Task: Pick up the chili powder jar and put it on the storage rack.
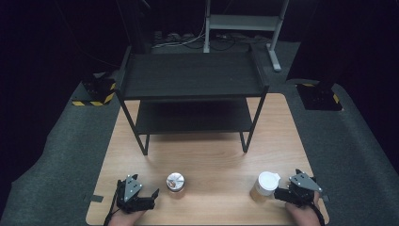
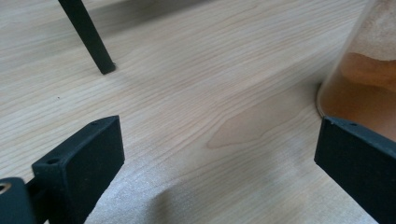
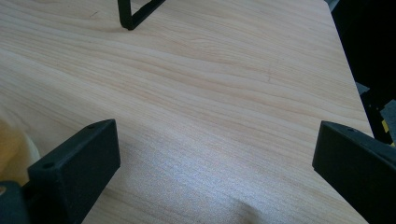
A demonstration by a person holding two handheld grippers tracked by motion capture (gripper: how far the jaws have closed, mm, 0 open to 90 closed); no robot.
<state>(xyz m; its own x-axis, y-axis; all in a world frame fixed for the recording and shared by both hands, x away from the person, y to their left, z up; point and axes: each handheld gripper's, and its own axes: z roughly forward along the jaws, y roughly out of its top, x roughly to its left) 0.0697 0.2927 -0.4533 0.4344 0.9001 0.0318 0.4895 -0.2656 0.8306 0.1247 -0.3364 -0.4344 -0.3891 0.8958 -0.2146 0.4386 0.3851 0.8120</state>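
Standing at the far half of the wooden tabletop (image 1: 202, 160): black two-tier shelf rack (image 1: 190, 75), both tiers bare, front legs planted well beyond the two jars. Lying around the tabletop: grey carpet (image 1: 56, 155); sitting at the far left corner, a black block with yellow-black striped edging (image 1: 96, 92); standing behind the rack, a pale metal frame with cables at its foot (image 1: 244, 23).

Sitting near the front edge, left of centre: small clear jar with silver lid (image 1: 175, 182), holding brownish contents, upright. Resting just to its left: left tongs (image 1: 149, 197), released, jaws spread wide, nothing between them. In the left gripper view, jar edge (image 2: 369, 70) showing just beyond the right jaw, tan filling visible through the wall; touching or not, cannot tell. One rack leg (image 2: 88, 37) standing farther off, not blocking.

Sitting near the front right: jar with white lid (image 1: 265, 186), amber contents inside. Resting just to its right: right tongs (image 1: 281, 194), released, jaws wide apart over bare wood, jar lying outside the left jaw.
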